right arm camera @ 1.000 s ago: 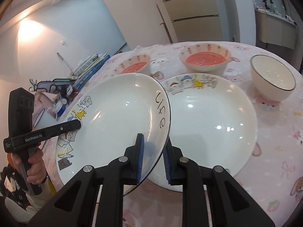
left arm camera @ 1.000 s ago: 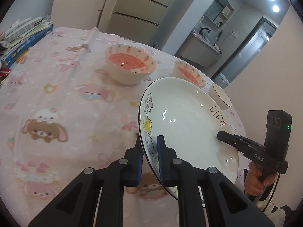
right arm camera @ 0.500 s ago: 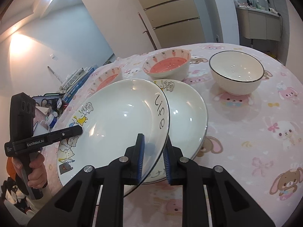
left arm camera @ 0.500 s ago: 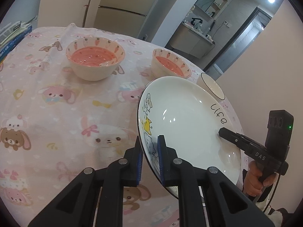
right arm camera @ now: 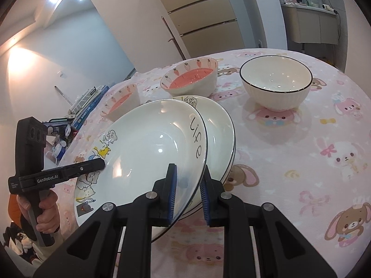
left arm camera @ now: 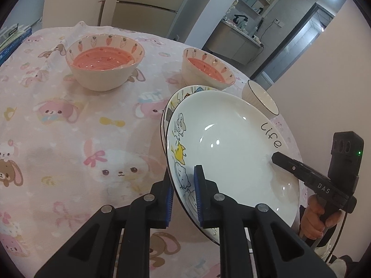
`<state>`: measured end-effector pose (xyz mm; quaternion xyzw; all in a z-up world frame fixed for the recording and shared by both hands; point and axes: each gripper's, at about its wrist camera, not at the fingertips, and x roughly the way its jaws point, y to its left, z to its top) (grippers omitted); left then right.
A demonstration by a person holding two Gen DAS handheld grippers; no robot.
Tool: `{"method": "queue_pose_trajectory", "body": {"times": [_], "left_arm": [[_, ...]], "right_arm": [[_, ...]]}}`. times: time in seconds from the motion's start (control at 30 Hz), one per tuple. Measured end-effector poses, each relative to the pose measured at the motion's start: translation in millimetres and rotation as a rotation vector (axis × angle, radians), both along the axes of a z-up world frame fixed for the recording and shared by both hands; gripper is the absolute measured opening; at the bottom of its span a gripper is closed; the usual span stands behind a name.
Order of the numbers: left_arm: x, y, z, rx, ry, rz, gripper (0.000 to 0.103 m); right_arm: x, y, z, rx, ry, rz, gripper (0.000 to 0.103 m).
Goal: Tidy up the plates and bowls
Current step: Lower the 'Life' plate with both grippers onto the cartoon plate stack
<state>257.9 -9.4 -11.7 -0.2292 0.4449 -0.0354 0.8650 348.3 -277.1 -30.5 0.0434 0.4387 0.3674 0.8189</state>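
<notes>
While you are carrying the "Life" plate [left arm camera: 229, 143] between both tools, the left gripper [left arm camera: 183, 190] is clamped on its cartoon-printed edge and the right gripper [right arm camera: 188, 185] is pinching the opposite rim near the lettering. You are holding it tilted, just above the second plate [right arm camera: 218, 125] lying on the pink tablecloth [left arm camera: 69, 139], so the stacking step is under way, not finished. Next, you are needing to level the plate, centre it over the lower one, ease it down until the rims nest, then part both sets of fingers together. From the right wrist view you are seeing the lower plate's broad exposed side and the white bowl [right arm camera: 276, 85] well apart; the left wrist view is hiding most of that plate but showing both strawberry bowls [left arm camera: 104, 61] fully. Whether the plates are already touching at the far edge is hard to tell.
</notes>
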Motion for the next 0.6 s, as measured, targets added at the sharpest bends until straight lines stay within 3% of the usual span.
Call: {"method": "queue_pose_trajectory", "body": {"times": [0.6], "left_arm": [[6.8,2.2,-5.0,0.011,-0.035,-0.015,0.016]], "right_arm": [[5.2,0.4,-3.9,-0.004,-0.003,-0.011,0.020]]}}
